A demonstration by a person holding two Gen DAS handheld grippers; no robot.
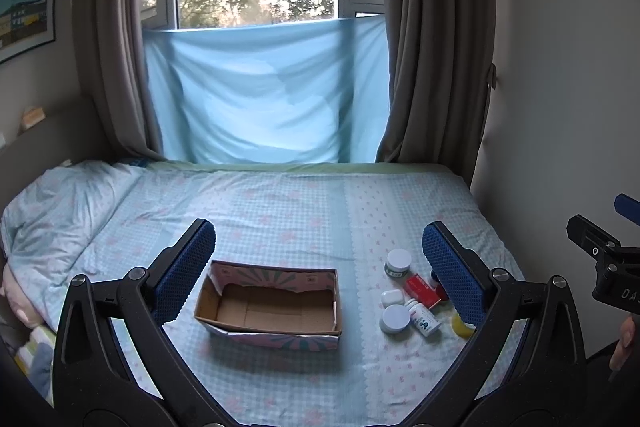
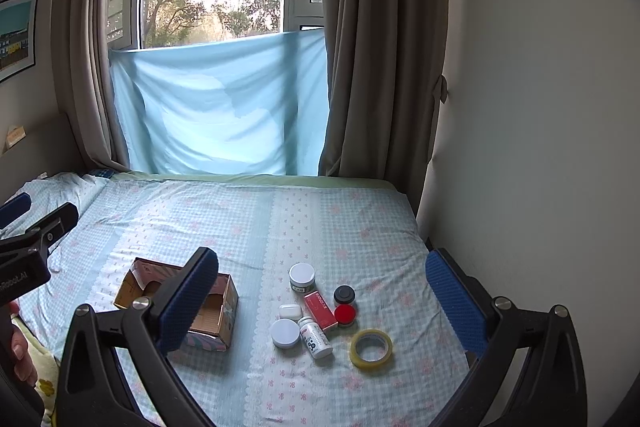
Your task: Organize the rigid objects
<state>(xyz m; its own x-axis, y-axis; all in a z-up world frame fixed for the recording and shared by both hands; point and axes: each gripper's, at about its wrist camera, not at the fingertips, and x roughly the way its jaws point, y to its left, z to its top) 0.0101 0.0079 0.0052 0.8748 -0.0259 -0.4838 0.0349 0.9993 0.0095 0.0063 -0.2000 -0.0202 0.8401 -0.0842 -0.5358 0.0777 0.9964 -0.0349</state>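
Open cardboard box [image 1: 268,303] being kept near the bed's [image 2: 360,227] front edge, round jars, red carton [image 2: 320,310], glossy tape ring [image 2: 371,348] being clustered beside it, left gripper [image 1: 320,267] and right gripper [image 2: 320,303] being held spread wide, nothing being gripped.

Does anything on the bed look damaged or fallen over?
The box has a torn, ragged inner flap along its far wall. The white bottle lies on its side among the upright jars. Nothing is spilled.
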